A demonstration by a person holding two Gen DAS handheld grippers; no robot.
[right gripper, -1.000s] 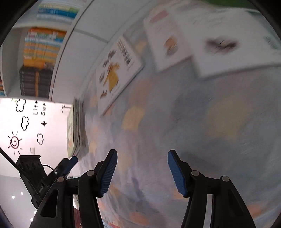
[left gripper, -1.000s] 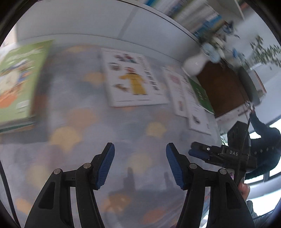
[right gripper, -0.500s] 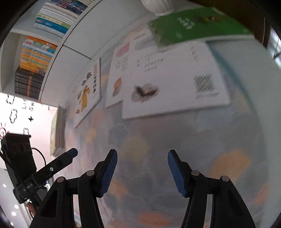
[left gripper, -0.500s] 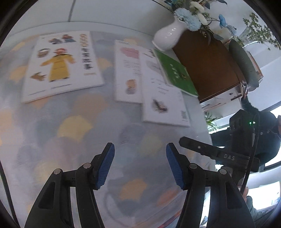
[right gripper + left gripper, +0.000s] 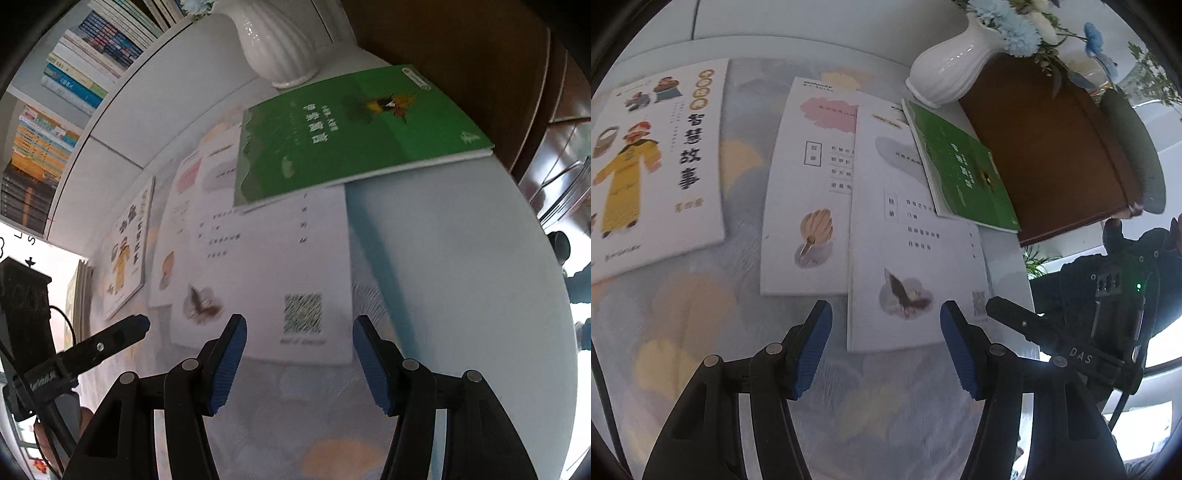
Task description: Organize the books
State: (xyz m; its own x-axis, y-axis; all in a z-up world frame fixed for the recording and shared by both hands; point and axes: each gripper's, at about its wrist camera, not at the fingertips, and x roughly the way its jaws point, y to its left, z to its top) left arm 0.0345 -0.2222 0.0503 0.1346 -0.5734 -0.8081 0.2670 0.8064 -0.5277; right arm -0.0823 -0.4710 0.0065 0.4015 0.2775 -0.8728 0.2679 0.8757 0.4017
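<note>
Left gripper (image 5: 886, 345), as I read the left wrist view, stands spread with nothing between its blue pads, poised low in the frame over the patterned cloth (image 5: 683, 332). Working left to right: a picture book with a yellow-robed figure (image 5: 653, 166) lies at the upper left; a white booklet with a pink patch (image 5: 809, 184) sits at centre; the white booklet with a bird and QR code (image 5: 912, 240) overlaps it; a green book (image 5: 960, 173) lies across that booklet's upper right corner. A white vase (image 5: 949, 70) stands beyond.

Right gripper (image 5: 299, 354), likewise spread and empty, hangs at the bird booklet's near edge. That booklet lies directly ahead of both grippers, its long axis running away from them. I judge the right gripper slightly the nearer.
</note>
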